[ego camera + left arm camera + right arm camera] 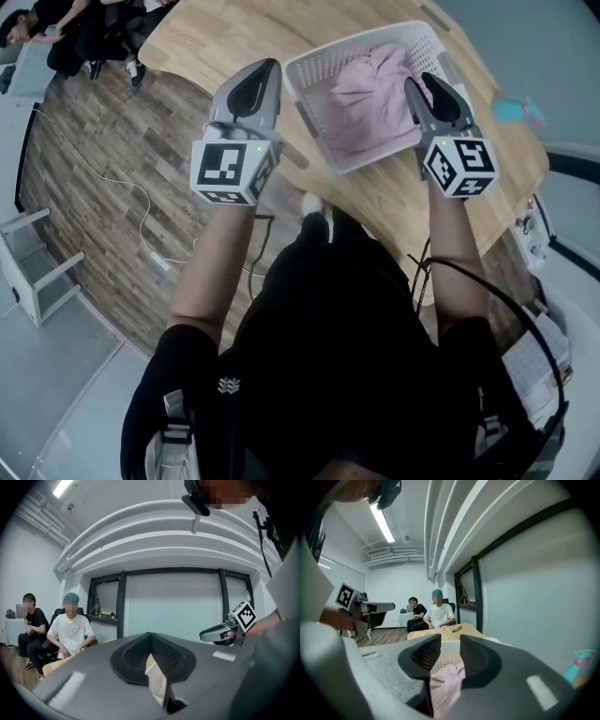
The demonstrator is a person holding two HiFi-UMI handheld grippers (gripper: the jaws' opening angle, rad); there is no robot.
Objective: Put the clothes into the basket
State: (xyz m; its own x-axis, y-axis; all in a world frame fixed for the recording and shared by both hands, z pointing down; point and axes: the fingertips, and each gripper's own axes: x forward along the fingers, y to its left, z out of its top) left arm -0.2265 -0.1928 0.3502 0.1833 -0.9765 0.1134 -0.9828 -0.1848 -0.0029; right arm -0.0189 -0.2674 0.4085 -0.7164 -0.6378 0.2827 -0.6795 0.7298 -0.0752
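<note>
A white slatted basket (319, 70) stands on the wooden table with a crumpled pink garment (366, 94) lying inside it. My left gripper (267, 66) hovers just left of the basket's near corner, its jaws meeting at the tips with nothing between them. In the left gripper view (150, 637) a bit of basket wall (156, 681) shows below the jaws. My right gripper (417, 84) hangs over the basket's right side. Its jaws (450, 641) stand slightly apart and empty, with the pink garment (445, 684) below them in the basket.
The round wooden table (216, 37) ends close to my body. A blue spray bottle (516, 111) stands on its right edge. Two people (433, 613) sit beyond the far side of the table. A white cable (141, 216) and a white rack (33, 262) are on the floor at left.
</note>
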